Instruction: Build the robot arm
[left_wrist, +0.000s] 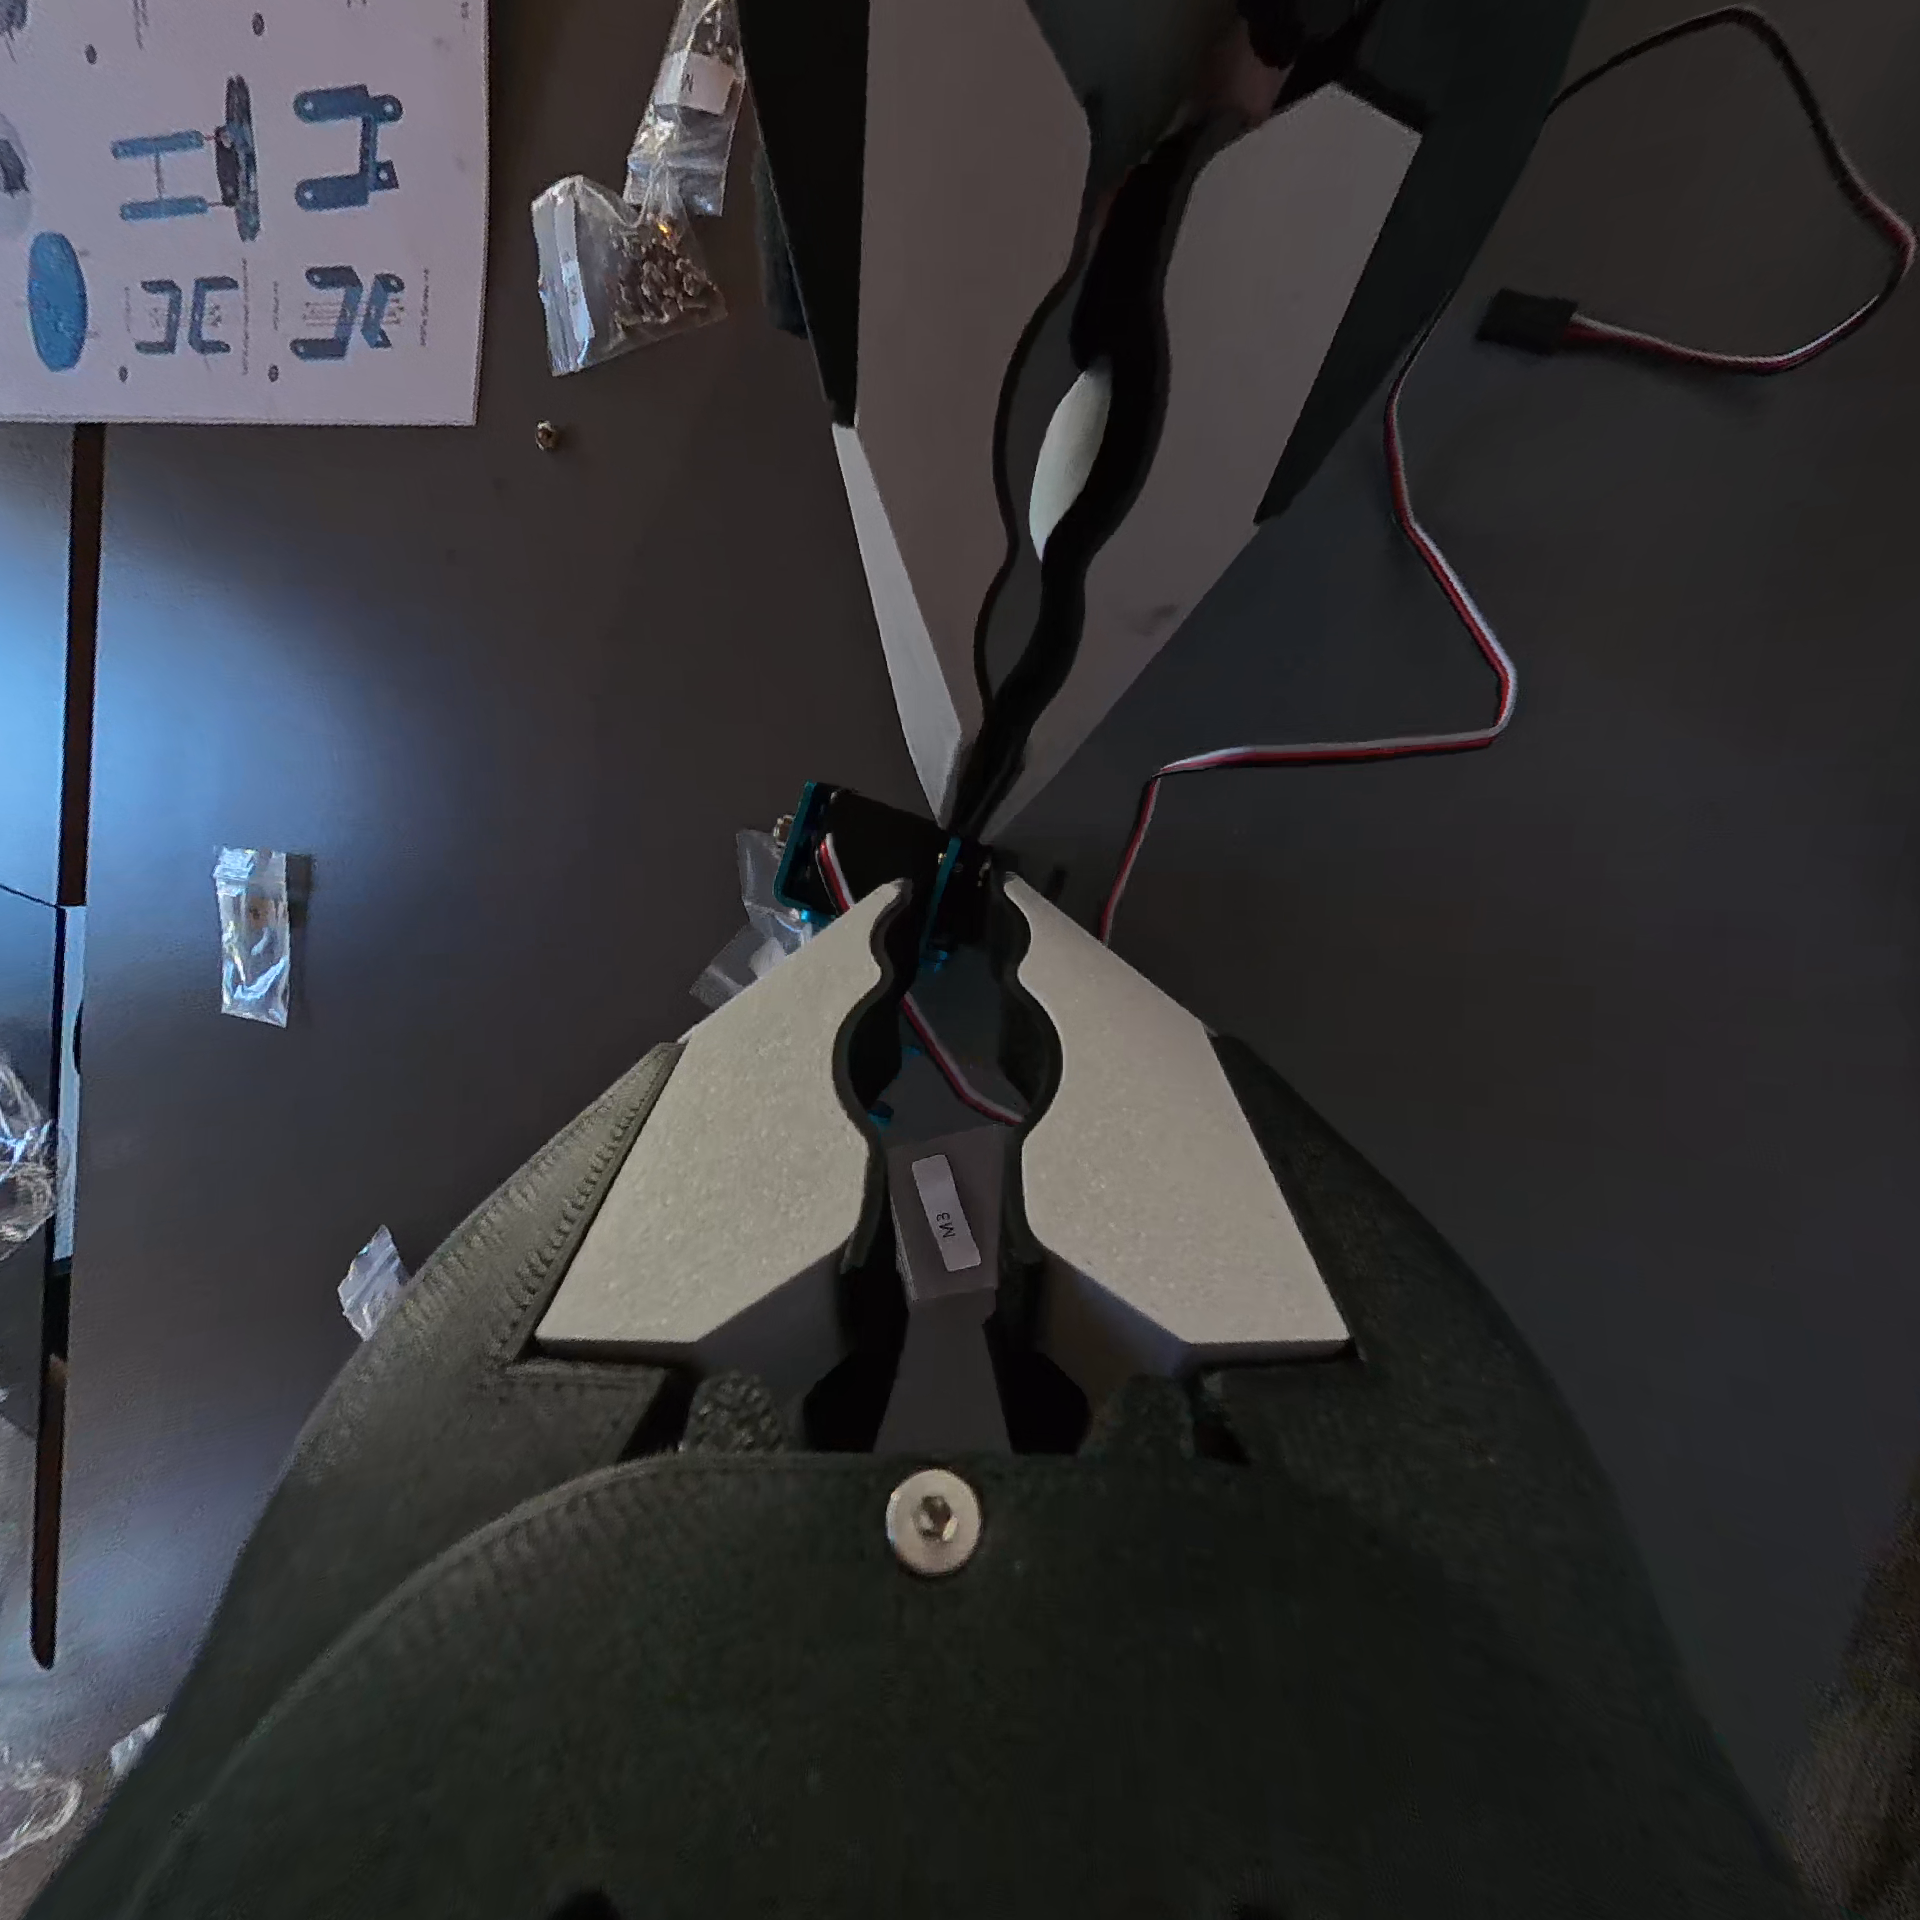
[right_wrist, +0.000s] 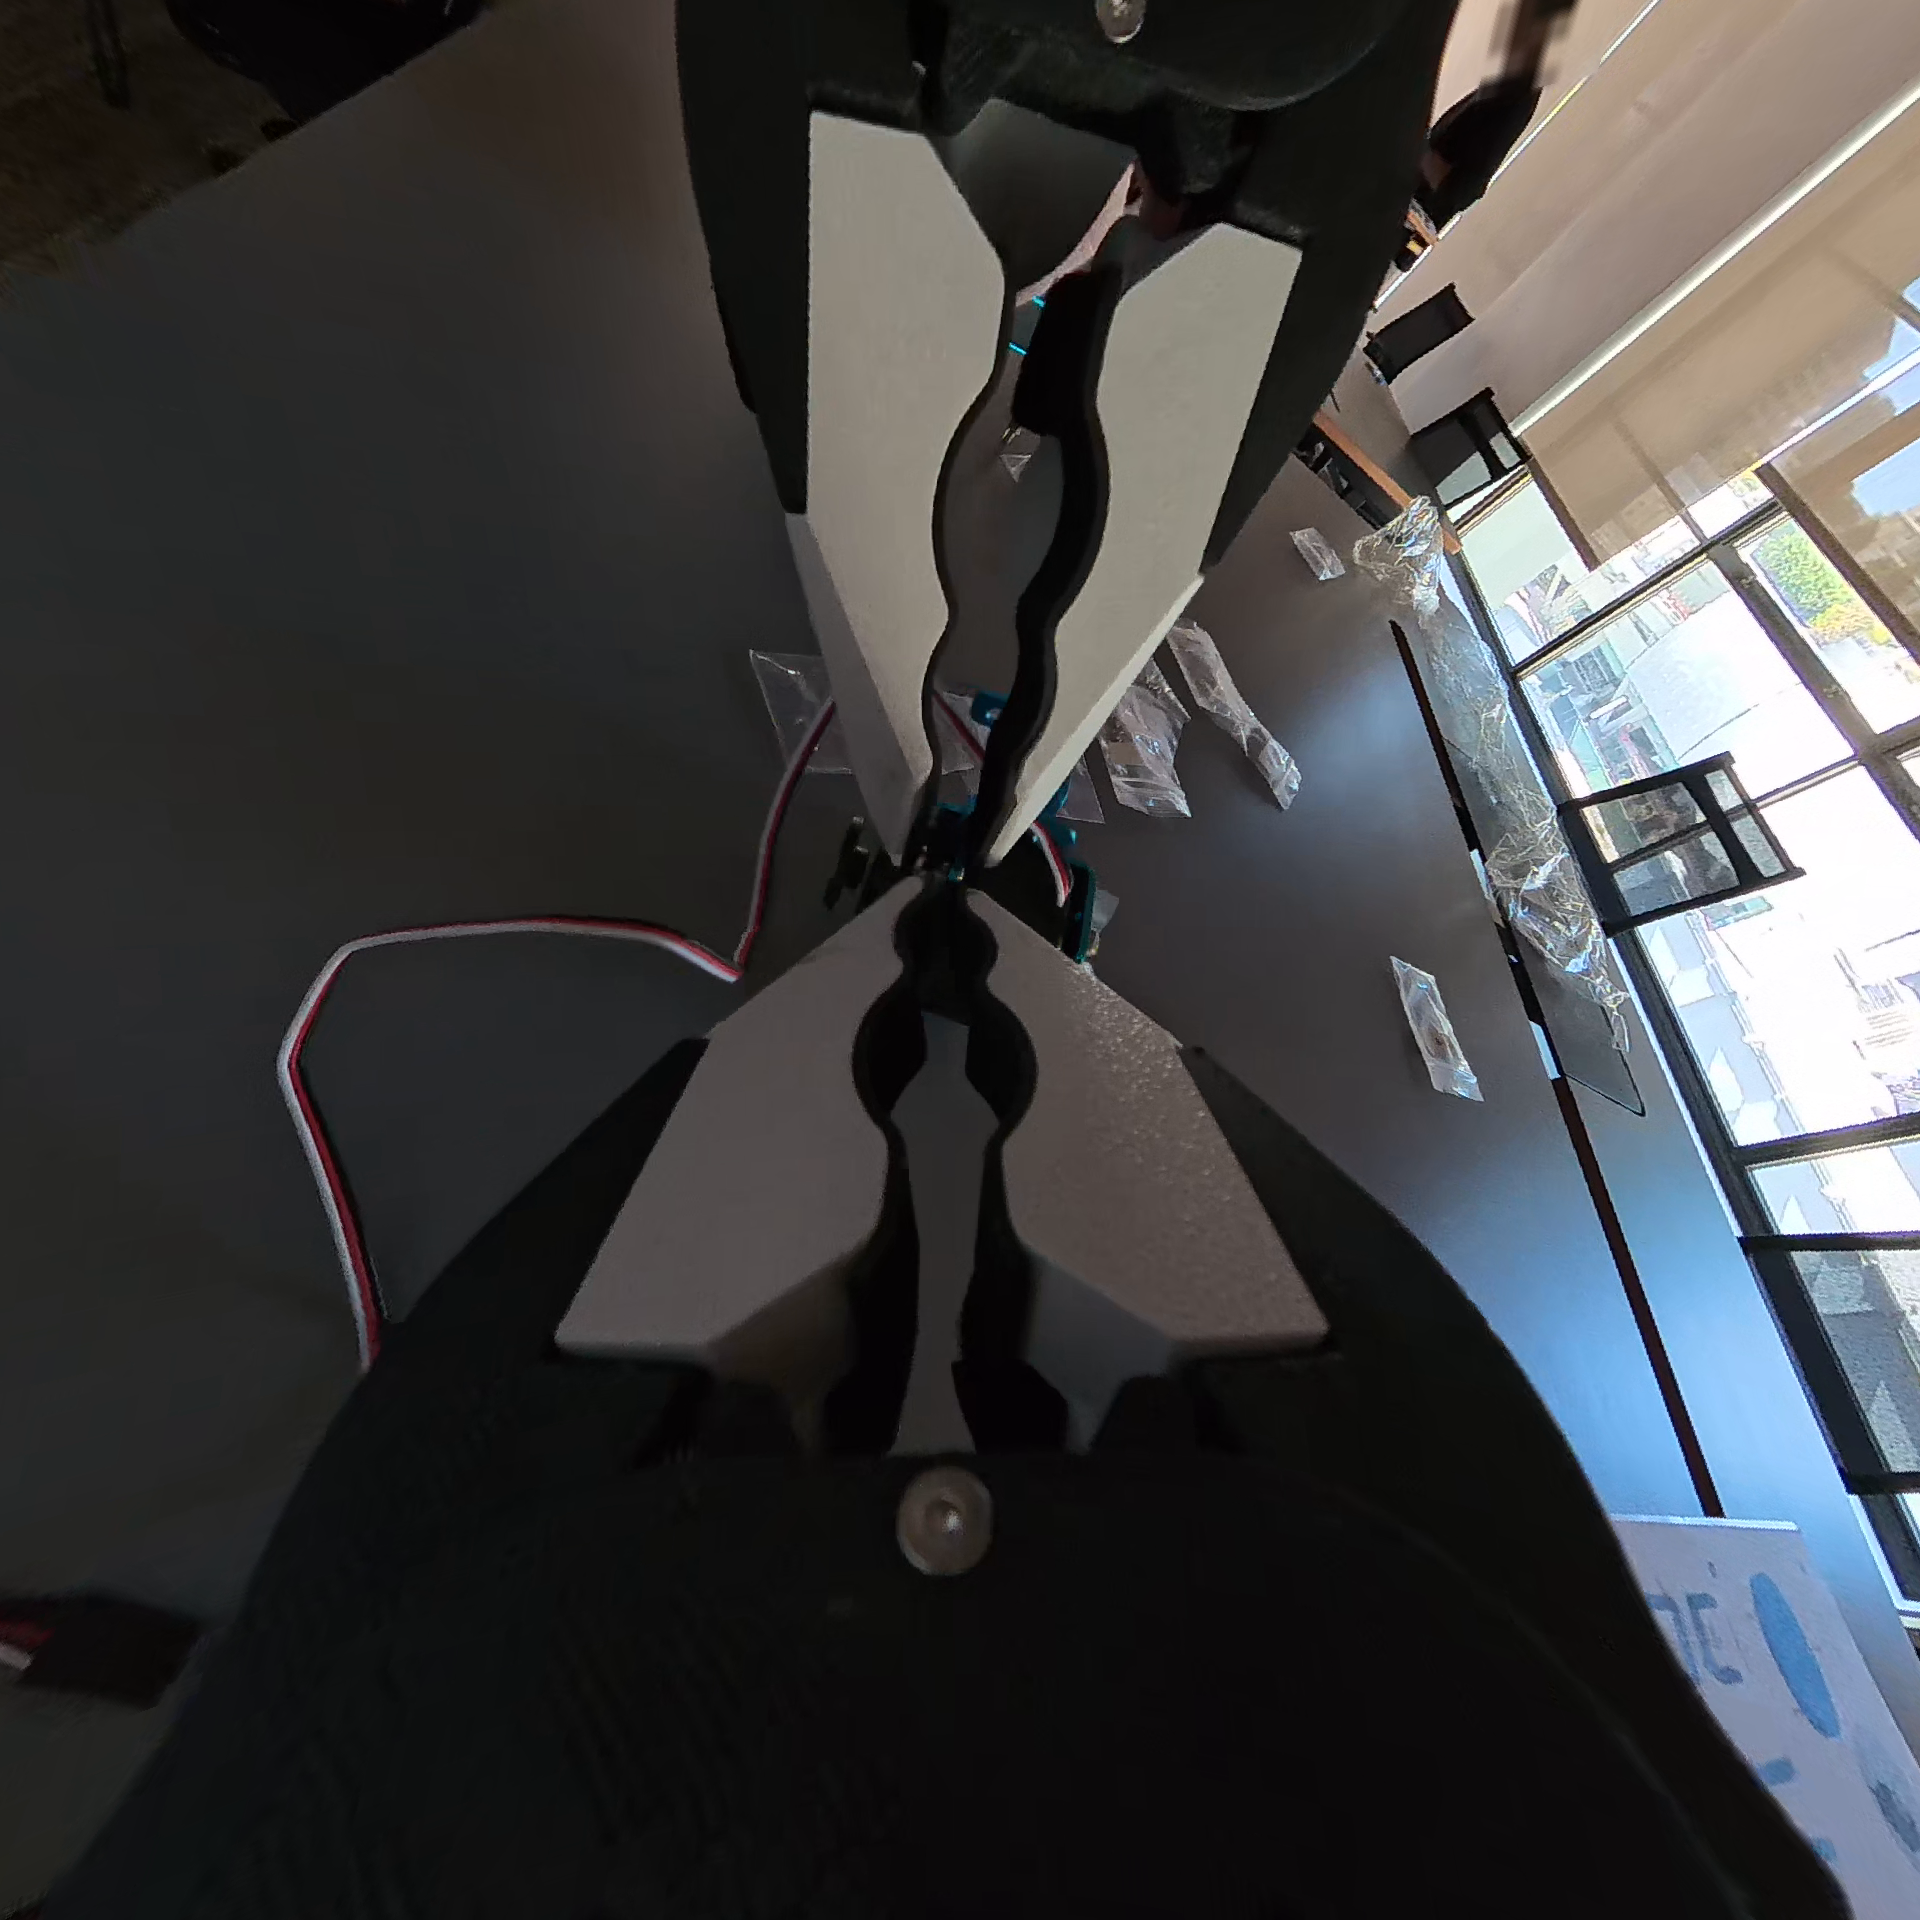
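My left gripper (left_wrist: 951, 888) is shut on a dark servo (left_wrist: 940, 1226) with a white sticker, mounted in a blue metal bracket (left_wrist: 920, 935). The servo sits between the grey fingers (left_wrist: 727, 1164) above the dark table (left_wrist: 520, 675). Its red, white and black wire (left_wrist: 1455, 732) trails right to a black plug (left_wrist: 1527, 312). My right gripper (right_wrist: 940, 896) faces it tip to tip, and its tips are closed on the far end of the blue bracket (right_wrist: 1081, 914). The right gripper also shows in the left wrist view (left_wrist: 961, 810), and the left gripper shows in the right wrist view (right_wrist: 956, 842).
A printed parts sheet (left_wrist: 239, 208) lies at the far left, with bags of screws (left_wrist: 623, 270) beside it, a loose nut (left_wrist: 545, 434) and small clear bags (left_wrist: 255, 935). More bags (right_wrist: 1226, 717) and crumpled plastic wrap (right_wrist: 1507, 779) lie near the table edge by the windows. My two grippers' fingertips are within a few centimetres of each other. Both grippers' tips are roughly 15 cm from the black plug (left_wrist: 1527, 312). It is also in sight in the right wrist view (right_wrist: 101, 1668).
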